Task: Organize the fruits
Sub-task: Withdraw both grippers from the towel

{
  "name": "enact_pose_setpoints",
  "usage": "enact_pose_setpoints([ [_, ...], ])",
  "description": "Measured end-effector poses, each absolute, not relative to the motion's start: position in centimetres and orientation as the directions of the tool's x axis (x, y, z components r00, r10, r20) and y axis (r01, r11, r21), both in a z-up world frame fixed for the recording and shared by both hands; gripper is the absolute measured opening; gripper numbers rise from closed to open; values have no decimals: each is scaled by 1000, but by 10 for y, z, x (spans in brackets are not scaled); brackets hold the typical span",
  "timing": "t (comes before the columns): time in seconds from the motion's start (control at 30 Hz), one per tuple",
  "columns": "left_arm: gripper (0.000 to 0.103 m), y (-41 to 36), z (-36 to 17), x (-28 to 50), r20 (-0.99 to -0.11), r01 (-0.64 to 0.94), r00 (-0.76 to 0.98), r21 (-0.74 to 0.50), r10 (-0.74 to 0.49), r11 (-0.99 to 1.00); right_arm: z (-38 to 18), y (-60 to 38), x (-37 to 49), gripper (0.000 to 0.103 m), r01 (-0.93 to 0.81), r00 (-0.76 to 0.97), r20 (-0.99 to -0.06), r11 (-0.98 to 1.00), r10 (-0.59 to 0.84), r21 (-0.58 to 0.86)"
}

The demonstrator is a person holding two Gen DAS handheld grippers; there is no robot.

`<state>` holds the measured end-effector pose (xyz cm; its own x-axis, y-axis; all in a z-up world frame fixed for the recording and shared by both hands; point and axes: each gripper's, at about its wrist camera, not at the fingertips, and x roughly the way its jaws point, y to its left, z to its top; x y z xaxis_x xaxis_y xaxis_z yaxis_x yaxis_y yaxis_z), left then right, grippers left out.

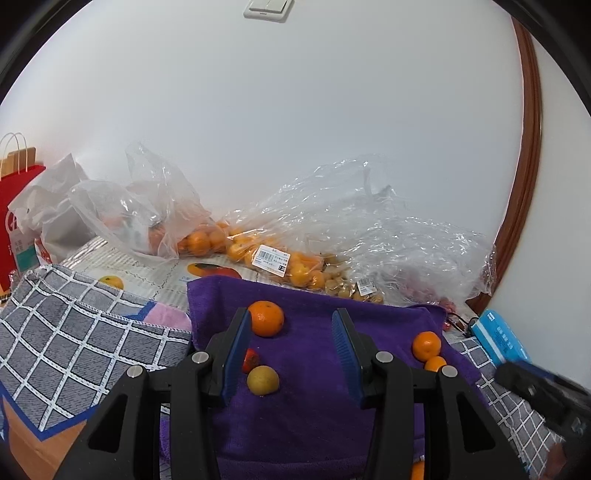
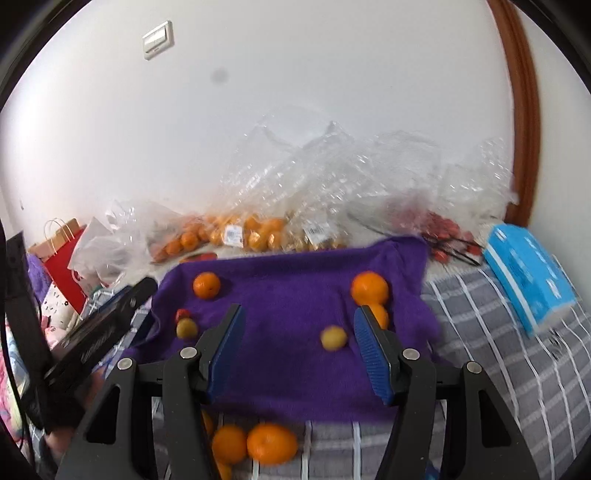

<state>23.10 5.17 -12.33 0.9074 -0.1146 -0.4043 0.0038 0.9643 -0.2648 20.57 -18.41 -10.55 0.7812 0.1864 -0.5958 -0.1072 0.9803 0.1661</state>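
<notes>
Purple towel (image 2: pixel 288 295), perhaps five loose fruits (image 2: pixel 207 285)

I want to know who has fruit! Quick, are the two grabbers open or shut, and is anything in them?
Left gripper: open, holding nothing.
Right gripper: open, holding nothing; a small yellow fruit lies on the purple towel between its fingers.

You see a wall light switch (image 1: pixel 268 9) overhead, your red paper gift bag (image 1: pixel 14 206) far left, a blue tissue pack (image 2: pixel 528 273) right, brown door frame (image 1: pixel 526 147) beside it.

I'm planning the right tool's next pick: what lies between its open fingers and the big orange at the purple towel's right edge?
In the right wrist view, a small yellow fruit lies on the purple towel before the big orange.
</notes>
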Motion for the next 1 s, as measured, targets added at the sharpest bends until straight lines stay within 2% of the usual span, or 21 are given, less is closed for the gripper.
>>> enact_pose_setpoints([
  [0.07, 49, 52, -124, 230, -406, 1, 908, -256, -108, 967, -110, -189, 190, 61, -78, 765, -621, 982, 170, 172],
  [0.33, 52, 56, -116, 222, -384, 7, 916, -276, -117, 961, -131, -201, 134, 61, 11, 726, -682, 991, 84, 134],
  [0.43, 52, 52, -111, 223, -389, 12, 914, -254, -114, 967, -138, -207, 118, 61, 6, 720, -684, 984, 117, 176],
  [0.53, 52, 47, -105, 225, -454, 30, 881, -230, -134, 973, -145, -210, 112, 60, -1, 710, -689, 980, 143, 201],
  [0.63, 52, 48, -100, 212, -502, 71, 847, -222, -177, 972, -149, -204, 111, 53, -30, 701, -695, 979, 163, 200],
  [0.73, 52, 53, -102, 192, -524, 49, 843, -152, -123, 987, -156, -194, 116, 45, -72, 693, -698, 980, 181, 183],
  [0.83, 52, 62, -121, 175, -594, 30, 801, -91, -78, 995, -166, -185, 123, 40, -103, 675, -710, 978, 202, 181],
  [1.0, 52, 87, -164, 171, -700, -9, 705, -171, -115, 985, -178, -174, 140, 37, -139, 644, -727, 971, 238, 194],
])
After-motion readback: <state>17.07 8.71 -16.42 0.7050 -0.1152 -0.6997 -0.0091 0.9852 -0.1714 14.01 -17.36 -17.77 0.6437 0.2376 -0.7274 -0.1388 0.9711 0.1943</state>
